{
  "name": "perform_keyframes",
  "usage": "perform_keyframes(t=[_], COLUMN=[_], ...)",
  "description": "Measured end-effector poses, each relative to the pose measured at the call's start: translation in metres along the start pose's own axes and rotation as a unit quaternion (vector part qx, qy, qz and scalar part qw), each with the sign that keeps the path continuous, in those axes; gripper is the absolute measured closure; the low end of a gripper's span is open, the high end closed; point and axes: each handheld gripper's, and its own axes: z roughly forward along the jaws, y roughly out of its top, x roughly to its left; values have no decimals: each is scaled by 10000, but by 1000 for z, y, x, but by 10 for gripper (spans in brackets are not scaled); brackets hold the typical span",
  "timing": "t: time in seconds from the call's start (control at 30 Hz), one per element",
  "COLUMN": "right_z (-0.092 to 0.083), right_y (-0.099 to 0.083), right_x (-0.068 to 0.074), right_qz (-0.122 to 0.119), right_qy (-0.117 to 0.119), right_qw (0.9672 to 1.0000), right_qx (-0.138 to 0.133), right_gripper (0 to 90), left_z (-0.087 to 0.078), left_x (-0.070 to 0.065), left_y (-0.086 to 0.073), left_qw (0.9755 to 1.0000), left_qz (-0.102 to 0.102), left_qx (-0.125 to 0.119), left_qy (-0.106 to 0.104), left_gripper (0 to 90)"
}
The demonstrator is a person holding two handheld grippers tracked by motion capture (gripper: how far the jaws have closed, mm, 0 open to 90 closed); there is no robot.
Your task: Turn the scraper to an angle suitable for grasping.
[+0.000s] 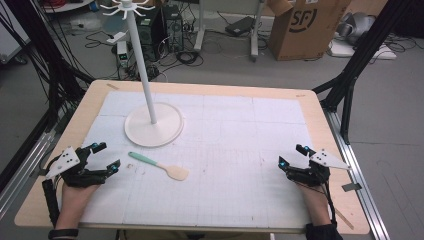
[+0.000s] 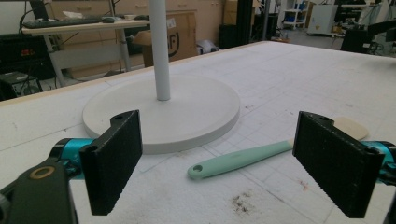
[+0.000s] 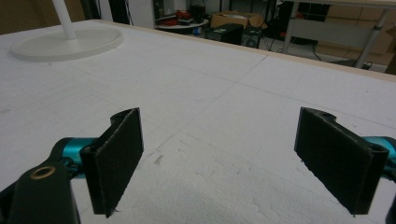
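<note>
High view: above the near table point(image 1: 310, 107) edge, looking forward and down. Left gripper view: low over the mat, close to the spatula point(image 2: 243, 158) and stand base point(image 2: 187, 112). Right gripper view: equally low, sharing that stand base point(image 3: 70, 42) far off.

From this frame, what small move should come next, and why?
Probably ease the left gripper forward to the spatula's mint handle. Its fingers stand open and empty, the spatula lies flat just ahead beside the stand's base, and the right gripper is far off.
</note>
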Motion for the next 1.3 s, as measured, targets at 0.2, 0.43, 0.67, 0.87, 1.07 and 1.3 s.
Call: perform_keyframes(t=[0.2, 0.43, 0.67, 0.87, 1.07, 1.3], right_z=[2, 4, 20, 48, 78, 109], right_y=[0, 8, 39, 64, 81, 89], right_x=[4, 9, 29, 54, 81, 106], right_qz=[-221, -301, -542, -769, -854, -856], right_qy=[61, 299, 748, 1215, 1586, 1904], right_qw=[9997, 9988, 9954, 9893, 9830, 9766], right_qx=[103, 232, 244, 259, 357, 511], right_gripper=[142, 143, 158, 159, 159, 159], left_z=[0, 0, -1, -1, -1, -2], left_x=[0, 0, 0, 0, 0, 1], left_y=[0, 0, 0, 0, 0, -1], left_qw=[10000, 10000, 10000, 10000, 10000, 9999], left_qz=[8, 9, 2, 13, -23, -47], left_qx=[-7, -25, -24, -29, -40, -88], left_qy=[-5, -17, -8, 8, -1, -12], left_gripper=[161, 161, 160, 161, 161, 160])
